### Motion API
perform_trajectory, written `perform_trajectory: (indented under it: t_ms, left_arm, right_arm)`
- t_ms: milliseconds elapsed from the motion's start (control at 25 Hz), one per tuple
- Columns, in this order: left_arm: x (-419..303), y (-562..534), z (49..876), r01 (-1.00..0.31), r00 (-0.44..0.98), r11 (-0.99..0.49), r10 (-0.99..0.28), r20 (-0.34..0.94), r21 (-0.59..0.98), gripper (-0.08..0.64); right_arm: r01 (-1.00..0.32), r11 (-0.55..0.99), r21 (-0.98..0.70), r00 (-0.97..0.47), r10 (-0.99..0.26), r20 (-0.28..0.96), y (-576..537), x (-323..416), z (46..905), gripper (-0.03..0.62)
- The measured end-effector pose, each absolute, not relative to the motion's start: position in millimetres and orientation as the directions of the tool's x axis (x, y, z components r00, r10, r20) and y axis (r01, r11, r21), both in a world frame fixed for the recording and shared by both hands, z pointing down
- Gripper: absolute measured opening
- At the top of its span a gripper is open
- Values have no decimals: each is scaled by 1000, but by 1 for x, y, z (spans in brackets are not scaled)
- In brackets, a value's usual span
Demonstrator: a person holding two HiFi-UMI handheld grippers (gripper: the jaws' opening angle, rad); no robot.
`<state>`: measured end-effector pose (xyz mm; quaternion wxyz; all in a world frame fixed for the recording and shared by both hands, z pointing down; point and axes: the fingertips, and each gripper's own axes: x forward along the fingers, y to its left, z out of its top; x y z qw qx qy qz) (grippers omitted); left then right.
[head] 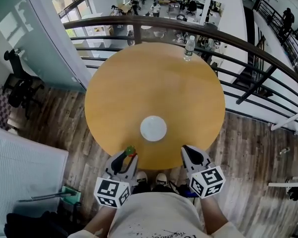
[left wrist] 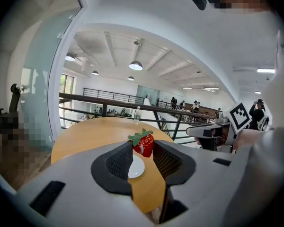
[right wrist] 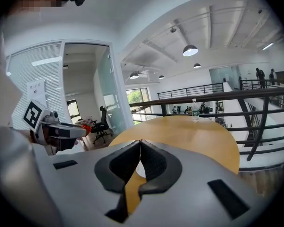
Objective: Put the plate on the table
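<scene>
The white plate (head: 153, 128) is already laid on the round worktop (head: 114, 93), near its 6 o'clock edge, so the task seems done. A strawberry (left wrist: 144, 143) is grasped by the left hand-held gripper (head: 129, 154); the right hand-held gripper (head: 188, 149) is clenched on nothing.

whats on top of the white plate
Nothing: the plate lies bare on the table in the head view. The strawberry is in the left gripper, apart from it. Whatever is under the plate is covered.

Bright even daylight, soft shadows, fisheye warping, dark corners
</scene>
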<state>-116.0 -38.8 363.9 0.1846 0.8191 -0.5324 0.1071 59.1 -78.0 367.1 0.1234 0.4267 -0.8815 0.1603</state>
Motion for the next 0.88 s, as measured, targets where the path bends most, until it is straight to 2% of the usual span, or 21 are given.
perform_trajectory:
  t_ms: [880]
  left_arm:
    - [-120, -88, 395, -883, 468, -426, -780, 416, 195, 147]
  right_arm:
    - [-816, 553, -166, -569, -720, 398, -104, 45, 397, 26]
